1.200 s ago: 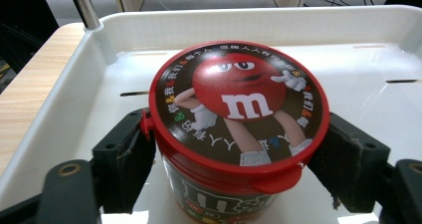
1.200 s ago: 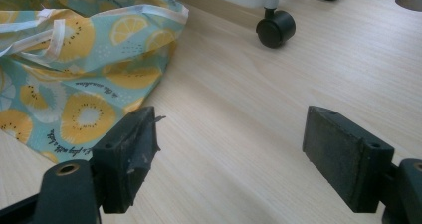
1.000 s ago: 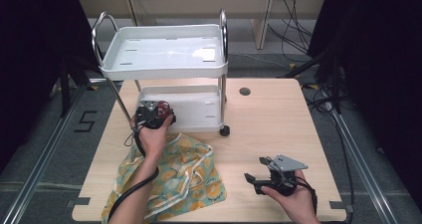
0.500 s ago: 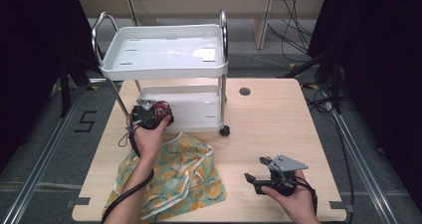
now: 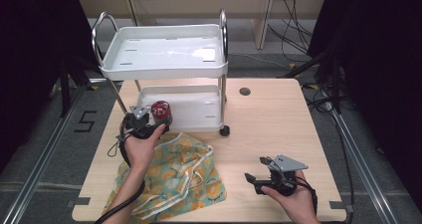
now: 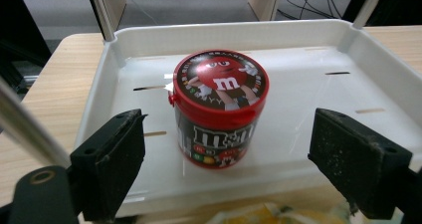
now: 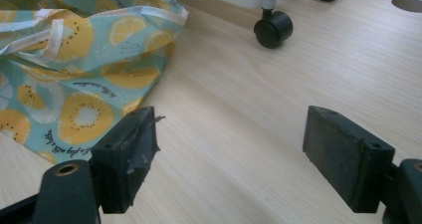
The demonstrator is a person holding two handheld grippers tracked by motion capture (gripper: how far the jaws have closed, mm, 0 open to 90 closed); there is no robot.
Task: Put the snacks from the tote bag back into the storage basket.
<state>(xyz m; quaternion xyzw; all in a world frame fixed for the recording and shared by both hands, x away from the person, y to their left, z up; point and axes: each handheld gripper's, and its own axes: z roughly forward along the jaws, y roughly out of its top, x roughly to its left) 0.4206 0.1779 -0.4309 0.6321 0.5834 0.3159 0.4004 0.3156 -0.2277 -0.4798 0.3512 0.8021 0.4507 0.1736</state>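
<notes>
High view first, biggest stuff down: the wooden table [image 5: 278,129] carries a little white two-tier cart [image 5: 164,52] up at 12 o'clock, and a fruit-print cloth bag [image 5: 174,176] lies crumpled at about 7 o'clock, just in front of the cart.

On the cart's lower tray [image 6: 308,79] stands the candy tub [image 6: 219,112], red lid up, so its long axis runs vertical. It sits toward the tray's near left corner, close to the front rim.

Left gripper [image 5: 142,118] is right there, just beside the tub. Looking along it in the left gripper view, the jaws are spread wide and the tub sits dead centre between them at 12 o'clock, a bit farther in than the pads, with daylight on both sides. So nothing is touching it, it's standing free.

Right gripper [image 5: 271,176] is way off at 5 o'clock near the table's front edge, jaws also apart and holding nothing, aimed over bare wood with the bag at its 10 o'clock.

My guess: the left one is clearly the nearer hand, and what matters next is that straight-ahead lineup. It would need to push forward a touch to close on the tub, or just back straight out.
</notes>
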